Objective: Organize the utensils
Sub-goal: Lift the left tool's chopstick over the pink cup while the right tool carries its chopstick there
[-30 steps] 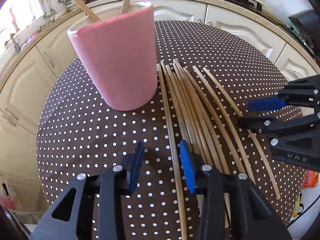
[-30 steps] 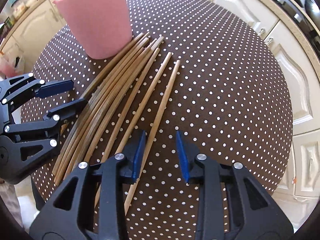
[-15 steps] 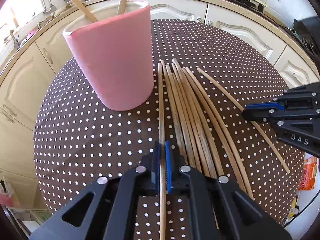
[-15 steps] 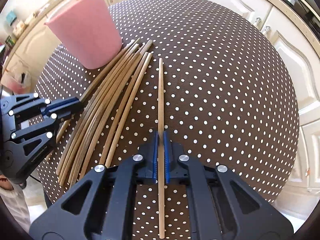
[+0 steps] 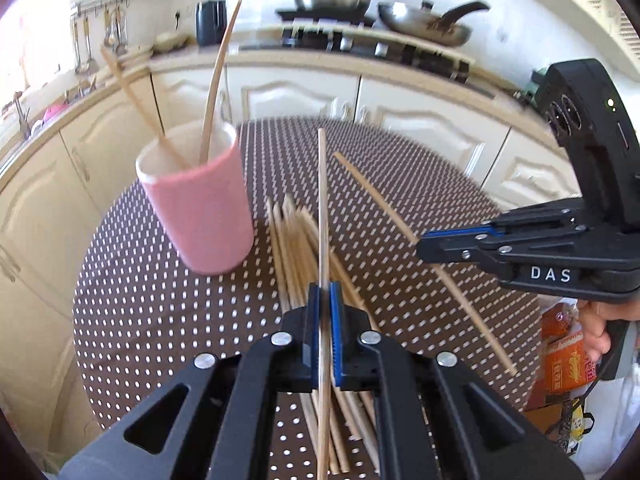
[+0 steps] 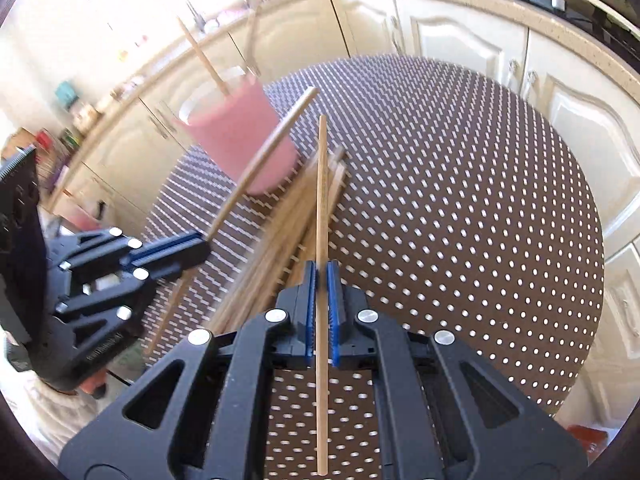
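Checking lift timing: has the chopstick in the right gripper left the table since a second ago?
Yes. The right gripper has raised its chopstick off the table, above the pile.

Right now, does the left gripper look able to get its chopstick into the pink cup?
Probably yes. The left gripper is shut on one chopstick, lifted off the table. The pink cup stands upright ahead to its left, mouth open, holding only two sticks, with nothing between.

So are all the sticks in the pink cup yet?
Not yet. Two chopsticks already stand in the pink cup. Right now the left gripper is clamped on one chopstick and the right gripper on another, both lifted off the table. A bundle of chopsticks beside the cup is left to move.
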`<state>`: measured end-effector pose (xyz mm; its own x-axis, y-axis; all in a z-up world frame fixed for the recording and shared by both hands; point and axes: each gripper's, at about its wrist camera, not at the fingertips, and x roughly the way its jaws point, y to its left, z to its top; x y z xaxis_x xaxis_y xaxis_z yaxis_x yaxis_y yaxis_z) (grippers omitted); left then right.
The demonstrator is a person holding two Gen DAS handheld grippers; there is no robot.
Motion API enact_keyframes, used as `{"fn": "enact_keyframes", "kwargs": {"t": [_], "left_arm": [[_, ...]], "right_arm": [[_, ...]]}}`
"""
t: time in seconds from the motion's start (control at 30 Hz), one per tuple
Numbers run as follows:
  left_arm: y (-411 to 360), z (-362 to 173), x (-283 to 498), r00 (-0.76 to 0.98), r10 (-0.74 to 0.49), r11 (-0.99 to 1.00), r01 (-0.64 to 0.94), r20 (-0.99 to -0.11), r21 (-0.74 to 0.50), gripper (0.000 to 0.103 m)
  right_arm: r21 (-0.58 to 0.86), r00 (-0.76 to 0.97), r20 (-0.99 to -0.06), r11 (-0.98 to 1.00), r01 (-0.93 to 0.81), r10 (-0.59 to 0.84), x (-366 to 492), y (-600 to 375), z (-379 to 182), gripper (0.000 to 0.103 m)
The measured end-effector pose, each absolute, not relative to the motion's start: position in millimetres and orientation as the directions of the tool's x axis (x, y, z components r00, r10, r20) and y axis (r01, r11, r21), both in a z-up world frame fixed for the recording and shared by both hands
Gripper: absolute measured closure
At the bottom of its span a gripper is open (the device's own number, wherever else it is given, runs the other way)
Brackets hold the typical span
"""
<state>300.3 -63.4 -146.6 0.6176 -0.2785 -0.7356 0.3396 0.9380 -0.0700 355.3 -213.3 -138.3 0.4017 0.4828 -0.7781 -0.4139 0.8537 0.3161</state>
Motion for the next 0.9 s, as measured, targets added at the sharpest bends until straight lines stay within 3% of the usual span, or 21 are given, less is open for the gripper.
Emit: {"fn": "enact_keyframes", "kwargs": {"t": [0.43,0.63,0.9], "left_arm": [[-32,-64,272,0.847,-0.363,0.932,0.324,-0.388,-0.164,0.098],[-4,-48,285,0.937,-0.284,0.947,0.241,-0.205,-0.211,0.098],[15,-41,314,0.981,-0.179,0.953,0.156,-0.069,-0.259,0.098]], "right_arm": [[0.381,0.610,-0.464,0.766,-0.517,0.642,329,-182,-49,0.097],[0.352,0.703,-0.338,0.777,-0.522,0.625,356,-136,-39,0.097],[0.319,0.769,-0.190,0.779,-0.539,0.610,388,-112,-31,0.097]]}}
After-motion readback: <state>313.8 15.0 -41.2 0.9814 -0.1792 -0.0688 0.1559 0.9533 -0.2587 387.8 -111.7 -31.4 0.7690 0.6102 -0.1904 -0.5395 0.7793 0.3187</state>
